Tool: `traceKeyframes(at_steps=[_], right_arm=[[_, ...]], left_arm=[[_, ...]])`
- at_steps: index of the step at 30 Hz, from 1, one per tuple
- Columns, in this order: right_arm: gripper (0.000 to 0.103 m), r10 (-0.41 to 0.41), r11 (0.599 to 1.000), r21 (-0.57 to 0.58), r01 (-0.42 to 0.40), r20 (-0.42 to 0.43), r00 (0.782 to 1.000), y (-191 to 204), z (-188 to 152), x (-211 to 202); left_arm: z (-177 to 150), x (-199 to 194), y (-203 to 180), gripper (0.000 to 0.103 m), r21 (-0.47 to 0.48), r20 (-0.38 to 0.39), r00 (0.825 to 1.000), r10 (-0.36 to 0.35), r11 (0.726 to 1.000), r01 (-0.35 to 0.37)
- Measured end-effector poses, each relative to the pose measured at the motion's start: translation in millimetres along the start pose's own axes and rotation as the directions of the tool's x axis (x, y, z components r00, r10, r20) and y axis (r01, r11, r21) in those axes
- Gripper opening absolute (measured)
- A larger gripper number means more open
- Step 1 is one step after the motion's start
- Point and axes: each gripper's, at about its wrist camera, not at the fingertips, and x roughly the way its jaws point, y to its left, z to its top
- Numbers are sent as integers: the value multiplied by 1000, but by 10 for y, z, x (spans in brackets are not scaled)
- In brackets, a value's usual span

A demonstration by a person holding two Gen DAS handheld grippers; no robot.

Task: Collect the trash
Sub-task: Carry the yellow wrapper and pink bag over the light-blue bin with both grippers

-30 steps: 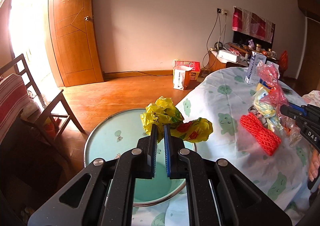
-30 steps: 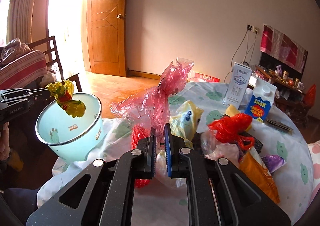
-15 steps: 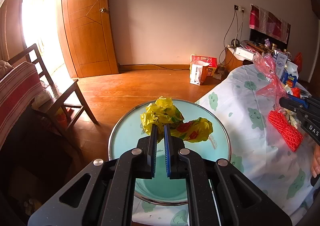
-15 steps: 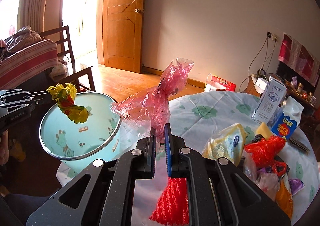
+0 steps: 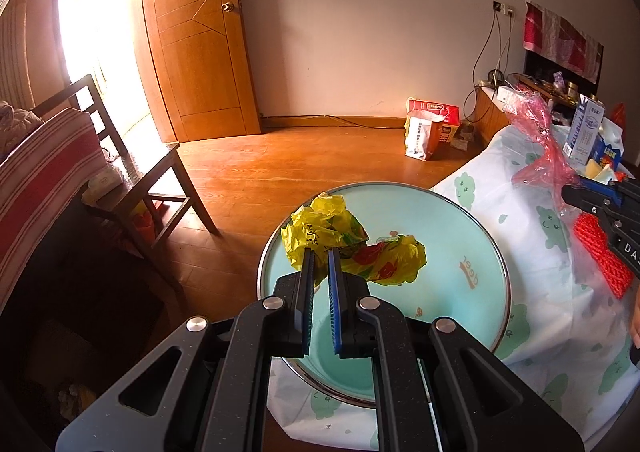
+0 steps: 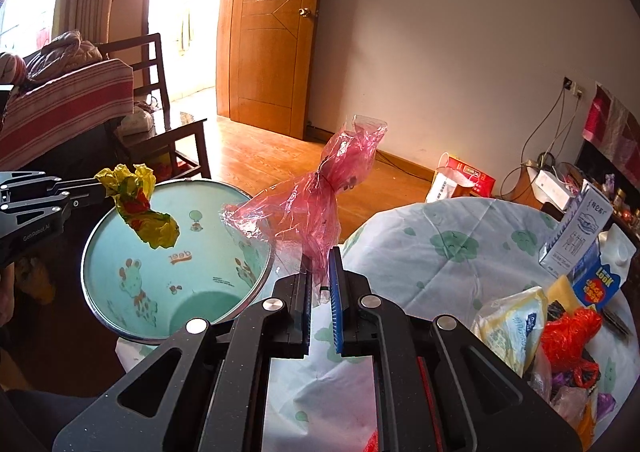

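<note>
Jaws on both sides nearly closed, each pinching trash. Our left gripper (image 5: 321, 252) clamps the yellow wrapper (image 5: 352, 248), crumpled, red print on it, hanging over the open mouth of the teal bin (image 5: 472, 236). Our right gripper (image 6: 320, 272) clamps the pink plastic bag (image 6: 316, 196), knotted at the neck, held up in the air just beside the bin rim (image 6: 176, 184), above the bench's left edge. Bin stands against that same edge of the bench (image 6: 440, 248), which has a cloud-print cloth. More trash piled at the bench's right side: red bag (image 6: 572, 336), pale yellow packet (image 6: 508, 328), milk cartons (image 6: 576, 232). Red mesh net (image 5: 600, 252) lies on the cloth near our right gripper.
</note>
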Motion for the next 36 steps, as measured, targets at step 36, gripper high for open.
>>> traceKeyframes(at_steps=[36], right_arm=[[9,59,995,-83,-61,-27,998,328,89,235]], left_arm=[[-24,93,247,7,-33,-27,998,63,997,-63]])
